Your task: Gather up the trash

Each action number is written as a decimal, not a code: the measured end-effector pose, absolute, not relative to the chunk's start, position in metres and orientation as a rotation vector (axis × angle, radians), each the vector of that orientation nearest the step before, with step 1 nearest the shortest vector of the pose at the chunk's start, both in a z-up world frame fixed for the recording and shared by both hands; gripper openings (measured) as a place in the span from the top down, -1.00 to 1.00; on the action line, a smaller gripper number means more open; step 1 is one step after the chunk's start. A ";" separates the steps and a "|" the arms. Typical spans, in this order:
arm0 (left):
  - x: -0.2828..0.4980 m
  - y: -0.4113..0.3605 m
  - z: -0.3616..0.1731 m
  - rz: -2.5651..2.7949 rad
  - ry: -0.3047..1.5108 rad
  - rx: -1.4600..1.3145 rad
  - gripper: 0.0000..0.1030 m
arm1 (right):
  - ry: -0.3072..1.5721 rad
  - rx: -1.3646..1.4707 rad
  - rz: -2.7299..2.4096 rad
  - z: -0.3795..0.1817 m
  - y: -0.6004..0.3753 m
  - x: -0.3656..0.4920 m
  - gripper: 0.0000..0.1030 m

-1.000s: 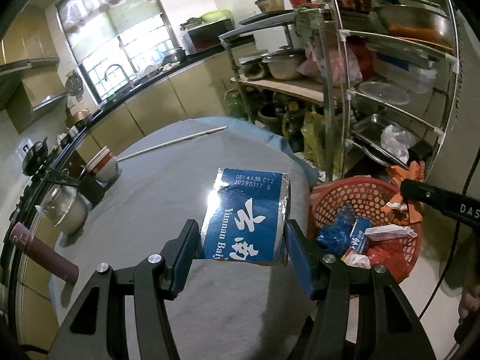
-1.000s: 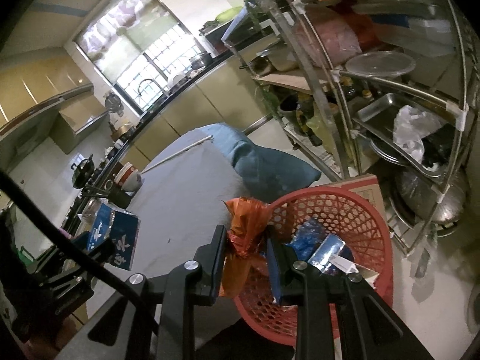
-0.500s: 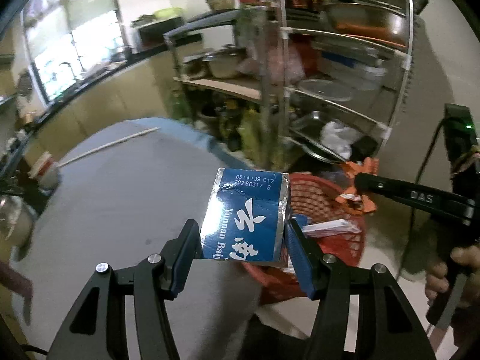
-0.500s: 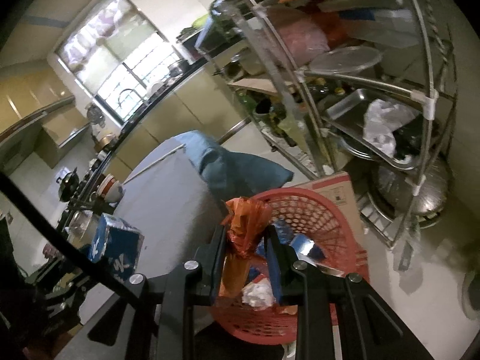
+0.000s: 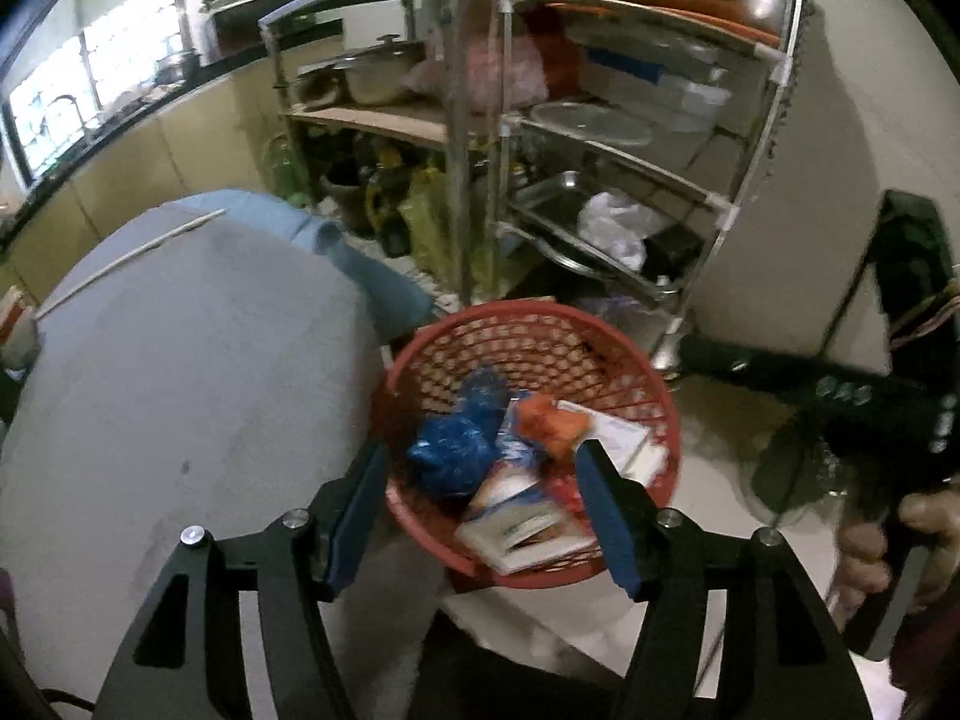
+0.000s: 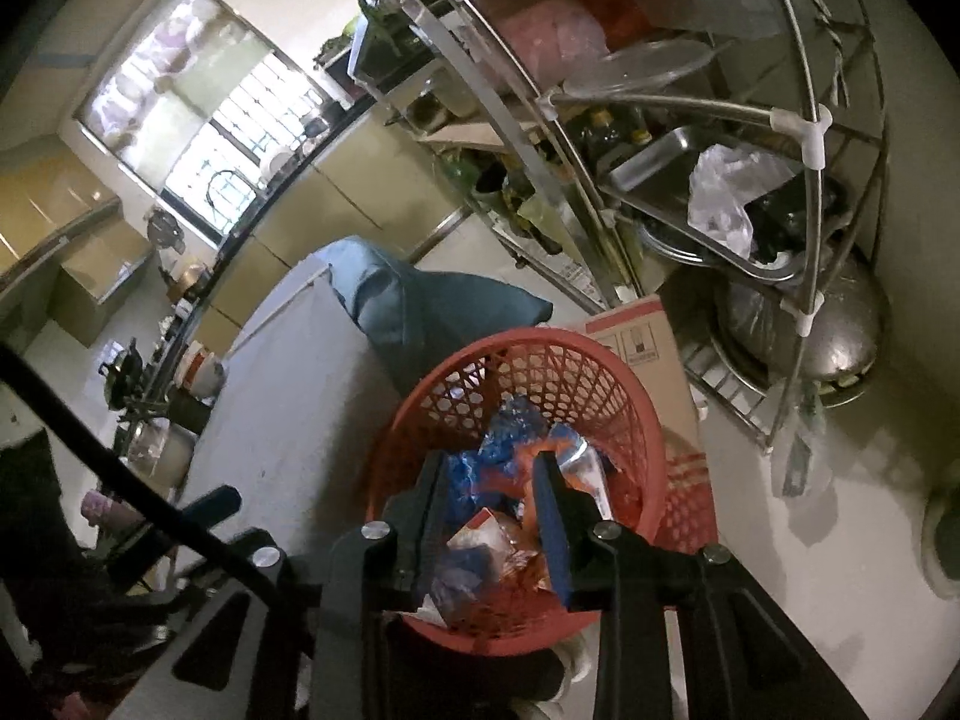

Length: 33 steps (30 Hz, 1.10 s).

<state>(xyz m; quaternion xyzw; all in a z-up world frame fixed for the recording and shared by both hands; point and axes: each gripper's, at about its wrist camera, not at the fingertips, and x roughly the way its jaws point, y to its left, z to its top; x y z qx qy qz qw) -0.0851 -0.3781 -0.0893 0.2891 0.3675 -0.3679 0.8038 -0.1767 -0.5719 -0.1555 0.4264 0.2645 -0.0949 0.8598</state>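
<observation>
Kitchen clutter fills the background: a metal rack (image 5: pixel 606 138) of pots, trays and bags takes the upper right of both views, and a barred window (image 6: pixel 198 138) glows at the upper left. Grey cloth covers the desk (image 5: pixel 180 396), which spreads over the left half of the left wrist view, with a thin white stick (image 5: pixel 126 258) lying near its far edge.

Just beside the desk's right edge stands the red mesh basket (image 5: pixel 606 336), on the floor as far as the blurred picture lets me judge. It holds the trash: a crumpled blue bag (image 5: pixel 456 444), an orange wrapper (image 5: pixel 546 420), a white packet (image 5: pixel 618 438) and a flattened carton (image 5: pixel 516 534) near the closest rim.

The left claw (image 5: pixel 480 516) hangs over the near side of the basket with its blue-padded fingers spread wide and nothing between them. The right claw (image 6: pixel 489 510) also points down into the basket (image 6: pixel 540 360), its fingers parted and empty, with blue and orange litter visible through the gap. A cardboard box (image 6: pixel 648 336) sits just behind the basket in the right wrist view, below the rack.
</observation>
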 end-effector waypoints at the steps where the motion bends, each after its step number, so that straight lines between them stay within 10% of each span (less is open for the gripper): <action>1: -0.083 -0.375 -0.088 -0.769 0.782 0.623 -0.29 | 0.547 0.886 -0.201 -0.153 -0.571 -0.177 0.38; 33: -0.097 -0.262 -0.009 -0.411 0.505 0.487 -0.59 | 0.515 0.655 -0.146 -0.095 -0.484 -0.171 0.30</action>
